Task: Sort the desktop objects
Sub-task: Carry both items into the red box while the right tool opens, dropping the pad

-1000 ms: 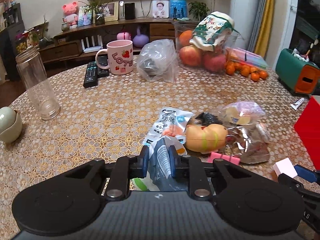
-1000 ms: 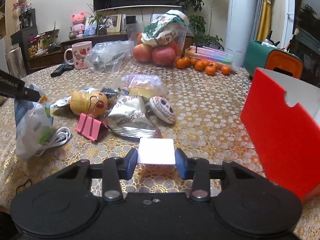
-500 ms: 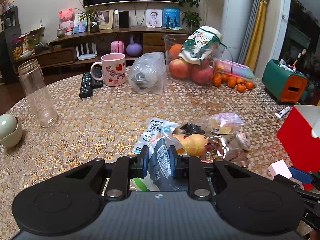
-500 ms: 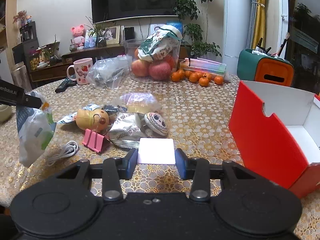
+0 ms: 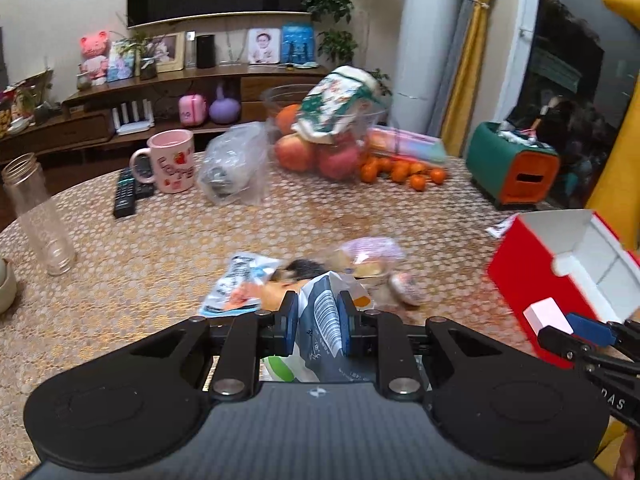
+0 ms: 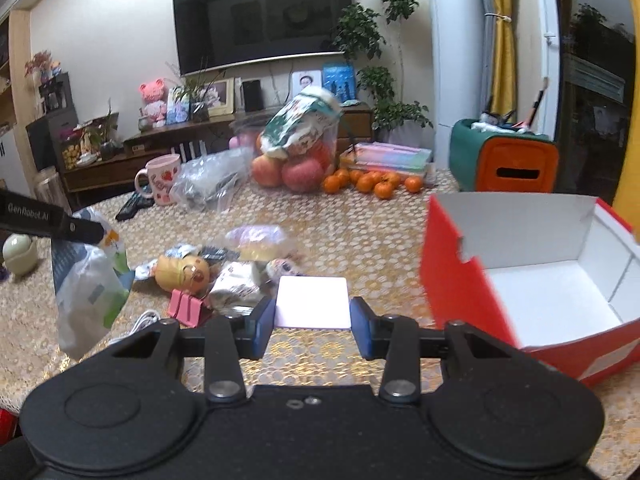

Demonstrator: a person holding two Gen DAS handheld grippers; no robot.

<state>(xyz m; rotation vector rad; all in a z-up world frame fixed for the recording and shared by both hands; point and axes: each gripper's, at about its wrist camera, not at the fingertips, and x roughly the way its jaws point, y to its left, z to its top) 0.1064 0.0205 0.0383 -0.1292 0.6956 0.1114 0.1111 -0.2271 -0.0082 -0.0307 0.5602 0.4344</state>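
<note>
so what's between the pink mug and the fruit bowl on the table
A crumpled clear plastic bag with something dark inside lies between the pink mug and the fruit bowl. Both wrist views show it, the left most clearly.

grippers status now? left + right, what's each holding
Left gripper: closed on the grey-and-green snack bag, lifted off the table.
Right gripper: closed on the white square block.

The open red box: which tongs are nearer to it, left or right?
Right. The right tongs, shut on a white block, are just beside the red box. The left tongs, shut on a plastic packet, are farther off, over the snack pile.
</note>
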